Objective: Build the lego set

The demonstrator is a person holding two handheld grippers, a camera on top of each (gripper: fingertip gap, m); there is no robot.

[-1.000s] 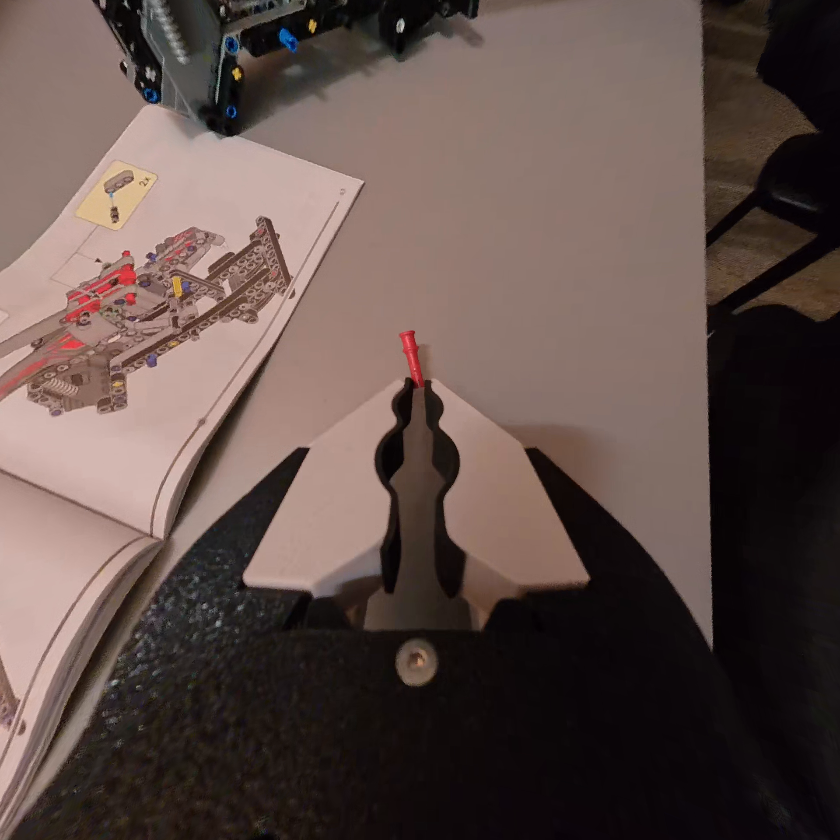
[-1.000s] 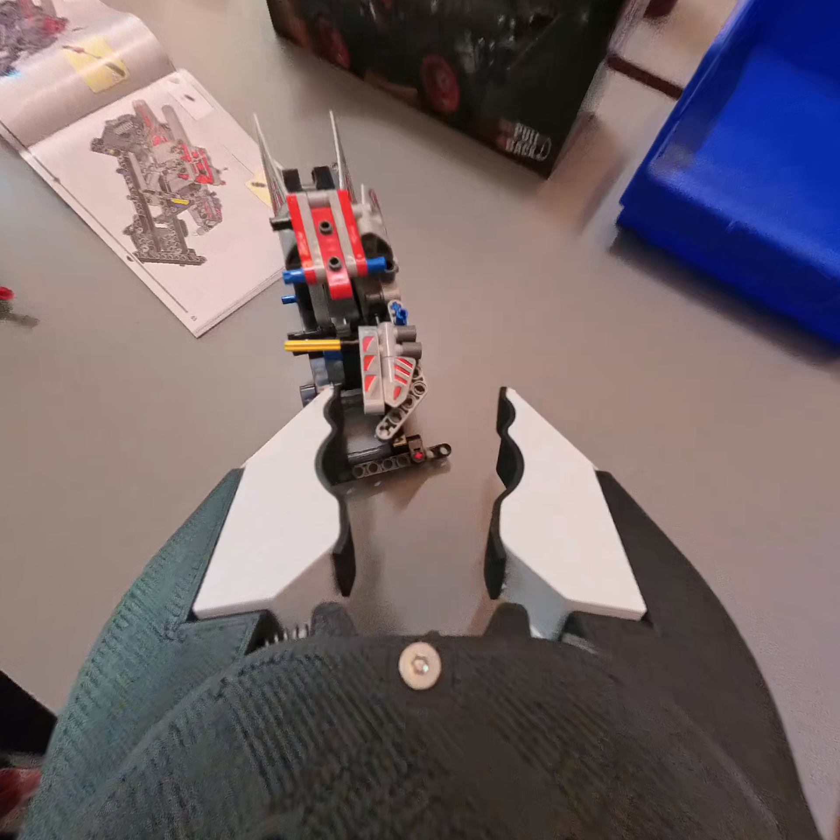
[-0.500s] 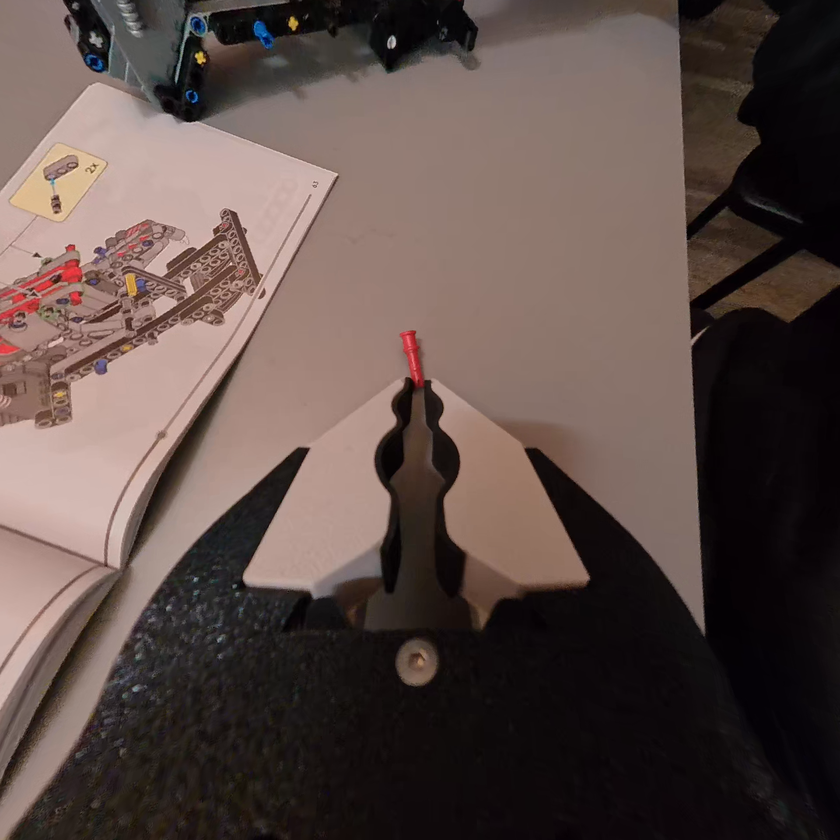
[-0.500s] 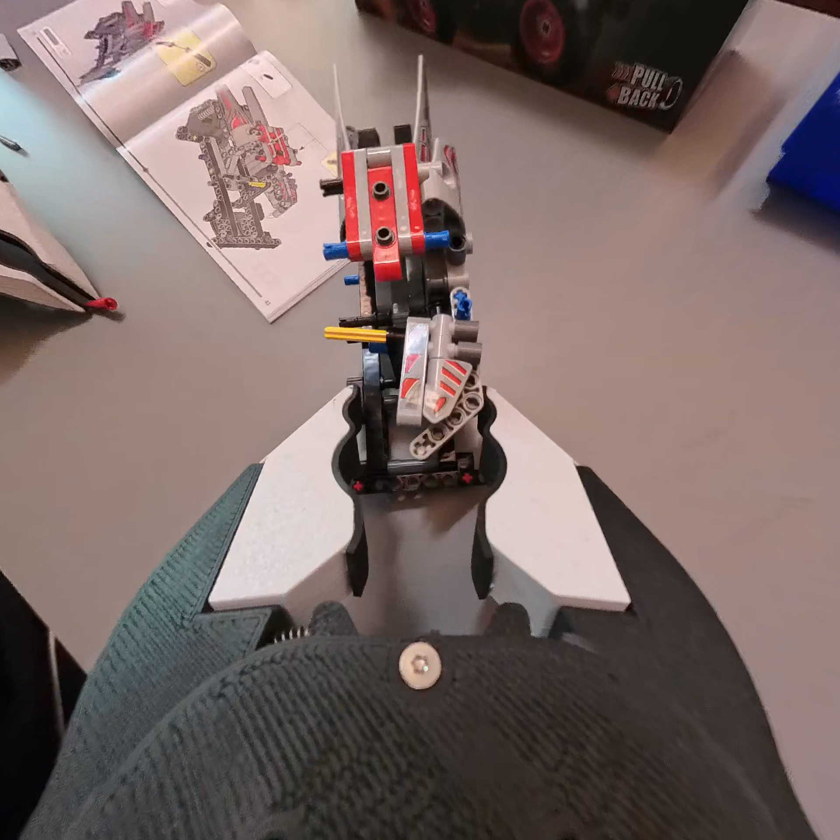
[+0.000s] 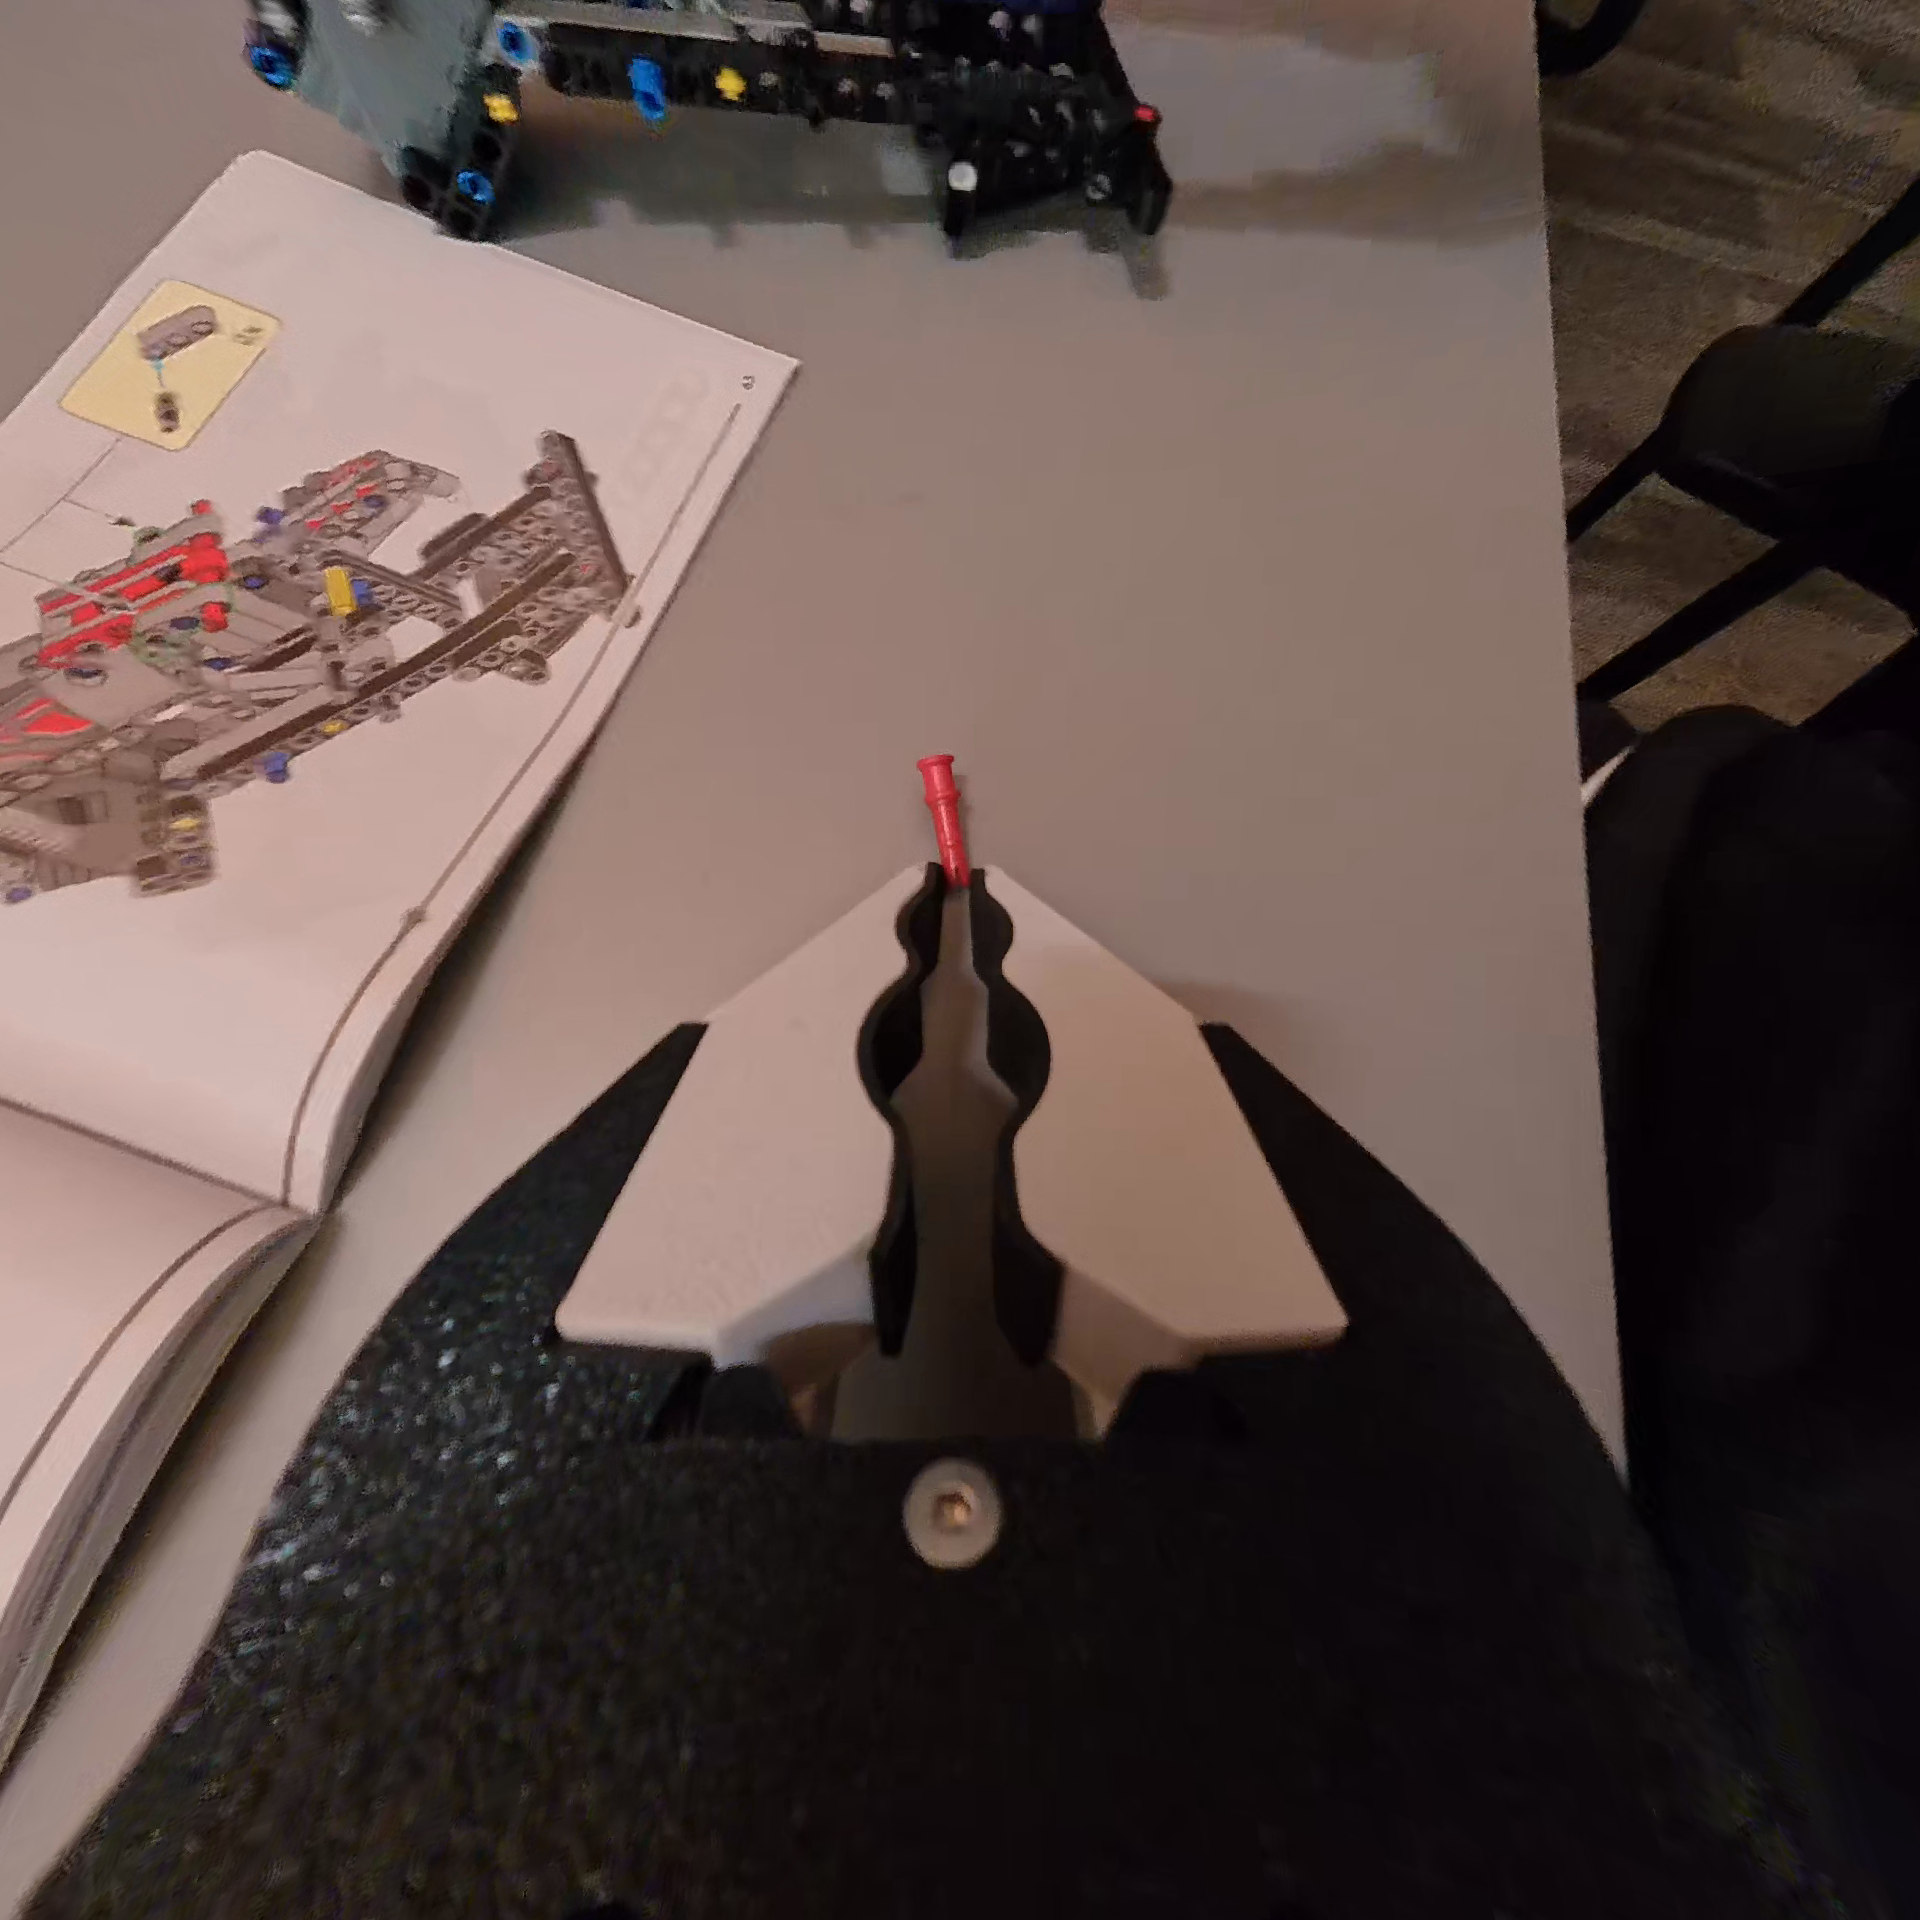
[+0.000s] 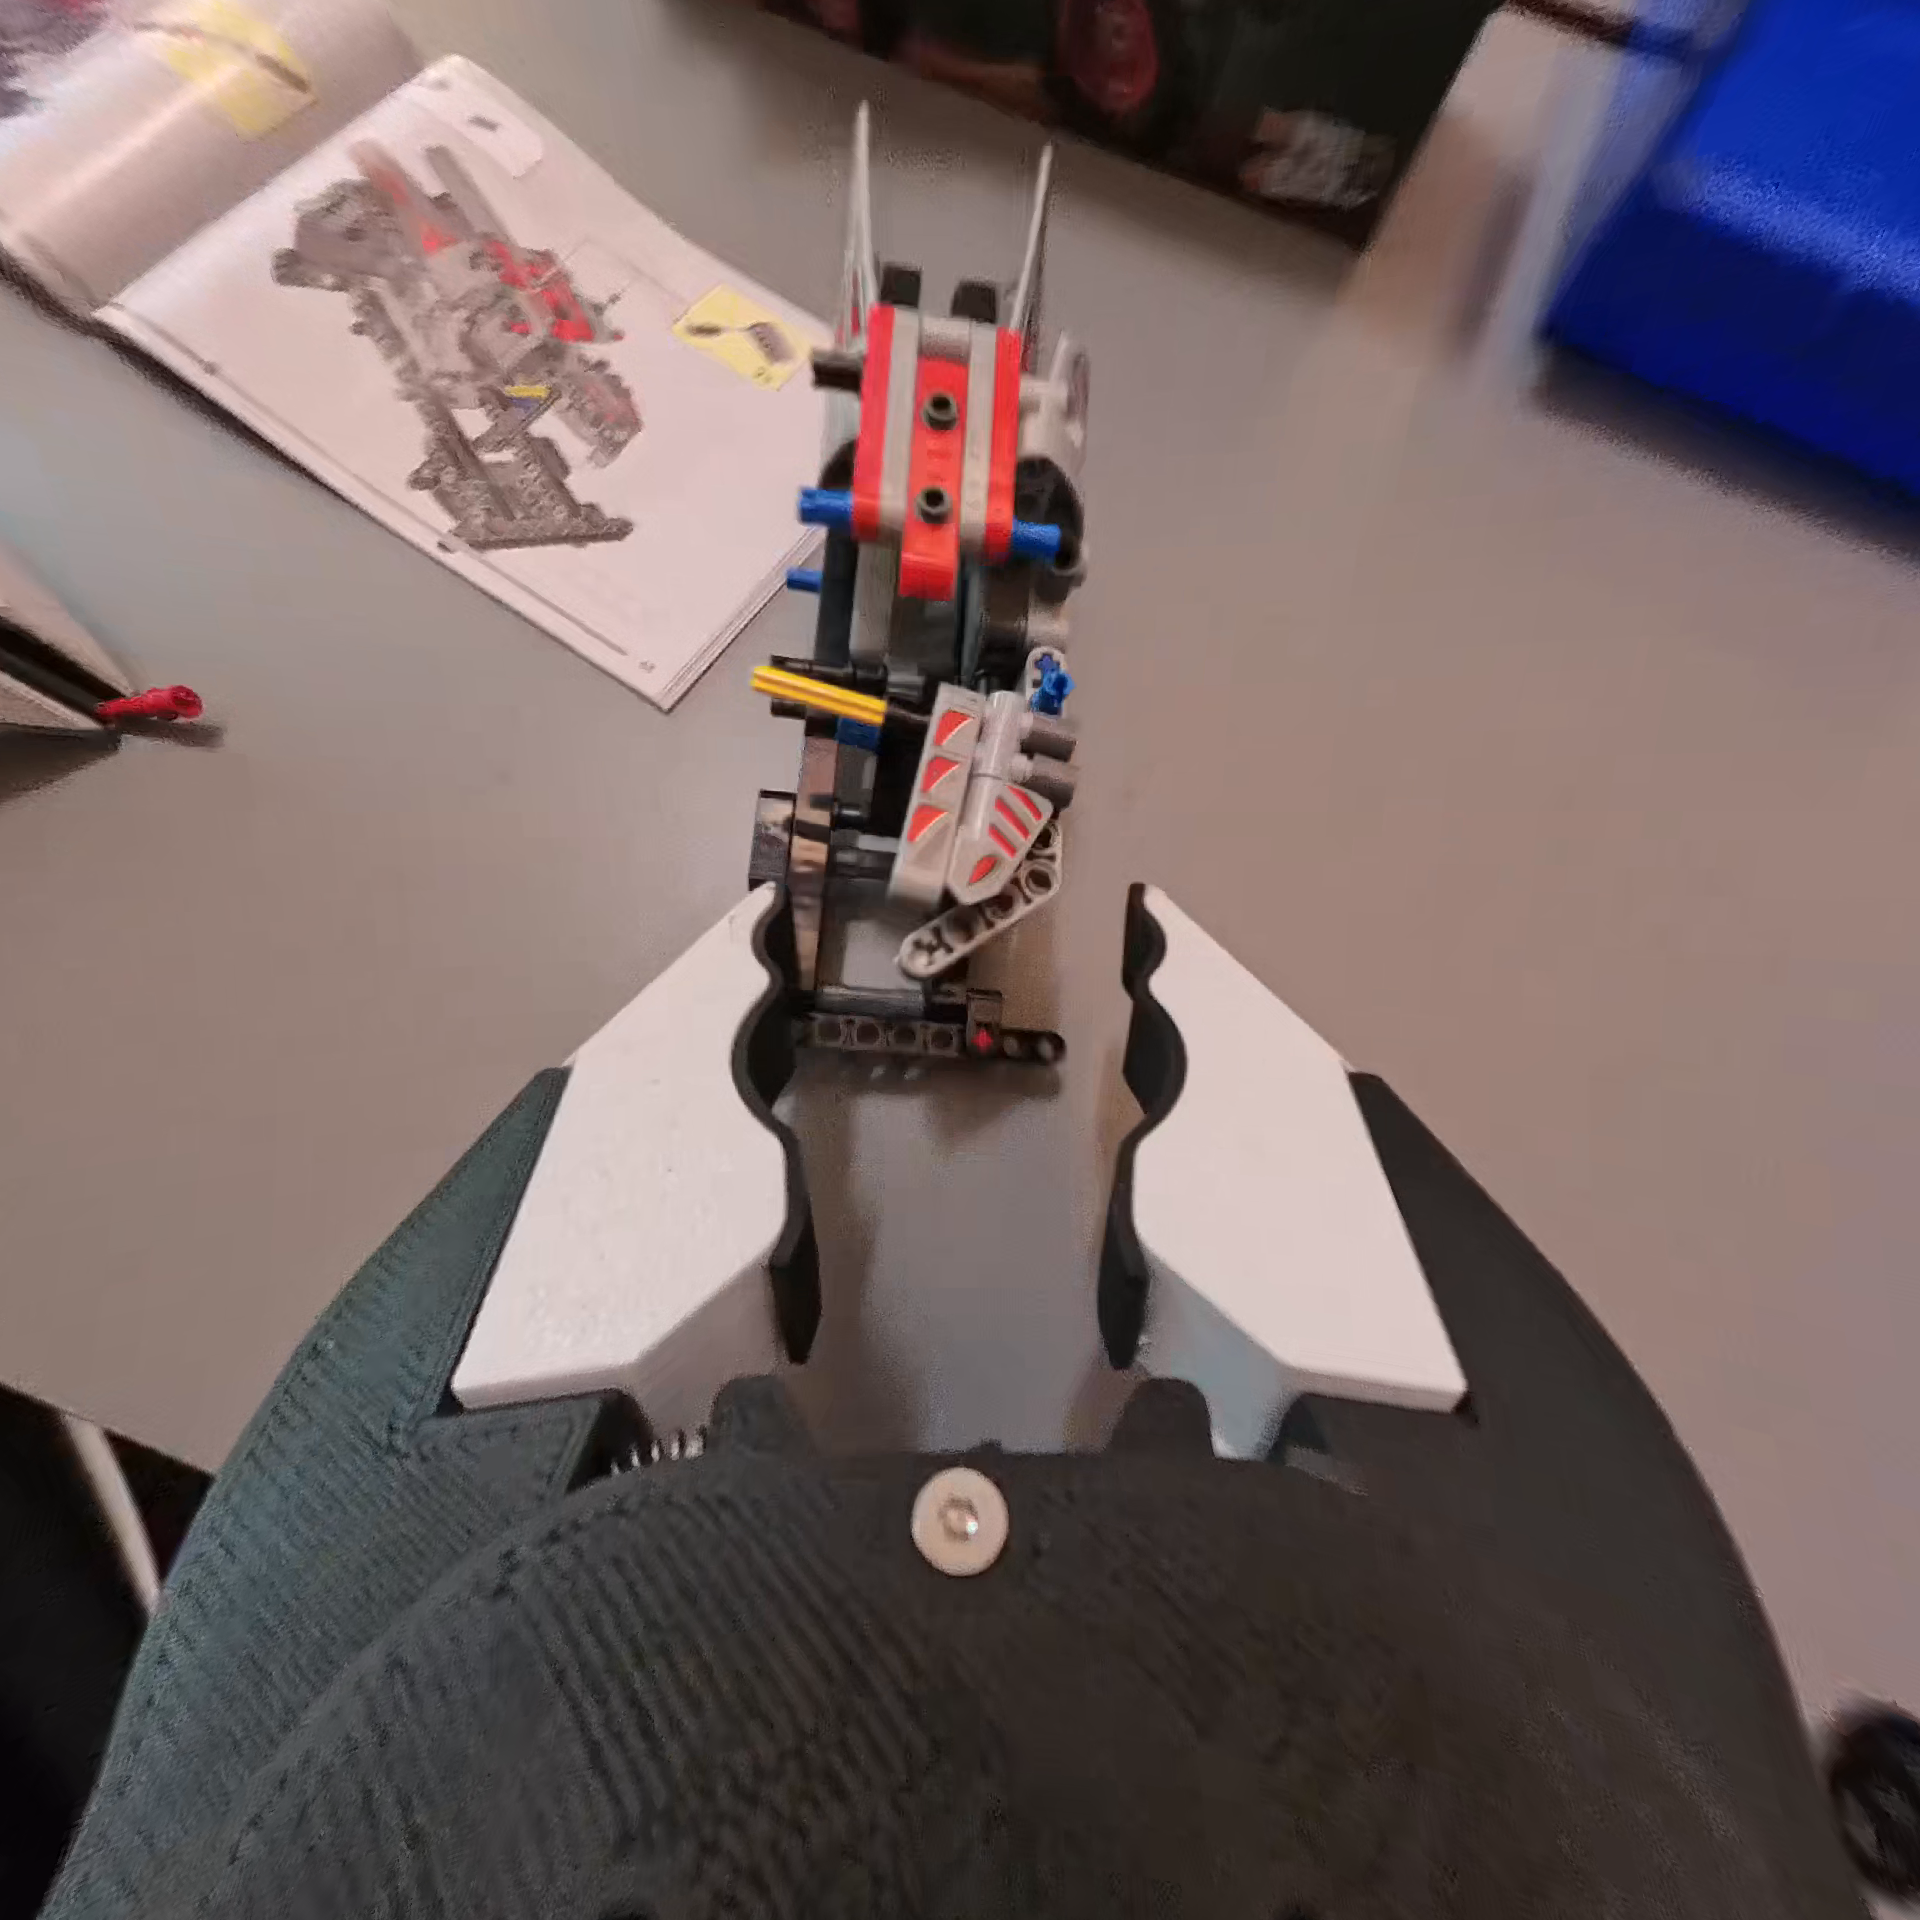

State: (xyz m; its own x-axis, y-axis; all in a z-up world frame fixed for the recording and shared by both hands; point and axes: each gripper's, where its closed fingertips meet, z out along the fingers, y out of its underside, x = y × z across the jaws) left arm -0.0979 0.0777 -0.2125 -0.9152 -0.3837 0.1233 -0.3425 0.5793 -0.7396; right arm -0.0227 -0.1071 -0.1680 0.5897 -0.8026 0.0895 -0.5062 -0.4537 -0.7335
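**Two claws, one pin waiting for its hole**

Your left claw (image 5: pixel 951 883) is pinched tight on the red pin (image 5: pixel 943 805), most of it poking past the tips so that it can be pushed into a hole. Your right claw (image 6: pixel 951 935) gapes wide around the near end of the lego model (image 6: pixel 935 644) on the table (image 6: pixel 1455 831), gripping nothing; judging by that, closing on it would steady the model. The instruction booklet (image 5: pixel 343 582) lies open just beside it for reference.

2 wrist views, both showing booklet (image 5: pixel 312 644)
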